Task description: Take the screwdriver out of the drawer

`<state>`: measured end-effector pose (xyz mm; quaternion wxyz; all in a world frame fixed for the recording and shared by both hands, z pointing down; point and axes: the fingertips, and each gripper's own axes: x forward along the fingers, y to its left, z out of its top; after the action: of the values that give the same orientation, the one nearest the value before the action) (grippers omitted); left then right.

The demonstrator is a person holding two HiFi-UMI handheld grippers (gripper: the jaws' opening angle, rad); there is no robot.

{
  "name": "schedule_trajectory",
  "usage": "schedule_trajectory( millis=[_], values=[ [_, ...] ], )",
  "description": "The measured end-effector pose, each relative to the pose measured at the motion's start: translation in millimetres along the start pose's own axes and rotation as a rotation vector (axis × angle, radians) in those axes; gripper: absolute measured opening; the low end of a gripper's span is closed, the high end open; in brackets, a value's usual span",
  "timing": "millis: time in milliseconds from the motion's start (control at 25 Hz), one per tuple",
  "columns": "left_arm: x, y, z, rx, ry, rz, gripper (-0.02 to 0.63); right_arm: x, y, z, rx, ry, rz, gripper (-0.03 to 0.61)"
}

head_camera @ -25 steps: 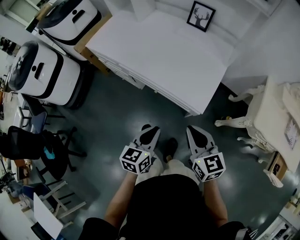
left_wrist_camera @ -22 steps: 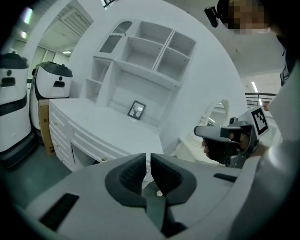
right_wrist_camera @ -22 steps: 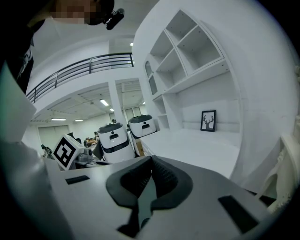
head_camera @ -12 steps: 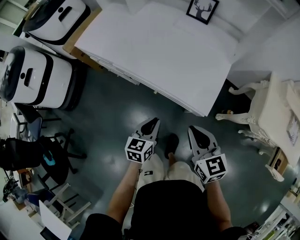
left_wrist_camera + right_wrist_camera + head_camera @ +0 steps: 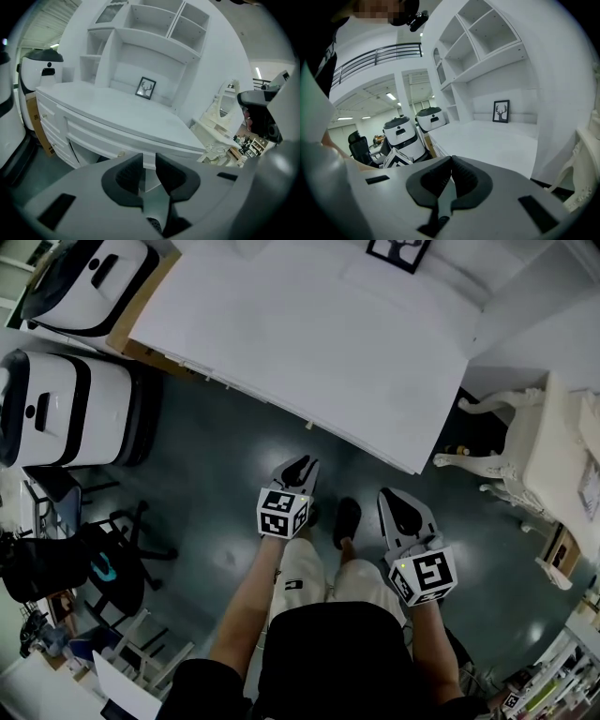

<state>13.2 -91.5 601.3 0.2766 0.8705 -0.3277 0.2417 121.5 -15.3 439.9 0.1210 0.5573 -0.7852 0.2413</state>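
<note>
Closest in, the person's dark shoe (image 5: 346, 521) stands on the glossy grey-green floor (image 5: 216, 474), between the two tools. The left tool (image 5: 301, 463) has its jaws opening, a narrow gap between the pads with nothing in it. The right tool (image 5: 392, 495) has its jaws together at the tips, also with nothing held. Each cube carries black-and-white square markers. A small light label on the pale trousers (image 5: 298, 570) is too small to read.

Just beyond the tools is the long white counter (image 5: 309, 343), its top bare. Its drawer fronts (image 5: 49, 119) are shut, and the screwdriver shows in no view. At the back of the counter a black-framed picture (image 5: 146, 88) of an antlered deer's head leans against the wall. White open shelves (image 5: 154, 28) rise above it.

Two white machines with black bands (image 5: 66, 409) stand at the counter's left end, a black office chair (image 5: 94, 563) is nearer on that side, and an ornate cream table (image 5: 553, 456) is at the right.
</note>
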Motion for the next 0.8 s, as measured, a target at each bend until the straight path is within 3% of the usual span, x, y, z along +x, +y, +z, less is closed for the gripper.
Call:
schedule_trajectory(
  millis=[800],
  values=[
    [106.5,80.0,-31.2,0.044,0.137,0.047,0.138,32.4,-36.7,-29.8,0.078,0.059,-0.114,0.017]
  ],
)
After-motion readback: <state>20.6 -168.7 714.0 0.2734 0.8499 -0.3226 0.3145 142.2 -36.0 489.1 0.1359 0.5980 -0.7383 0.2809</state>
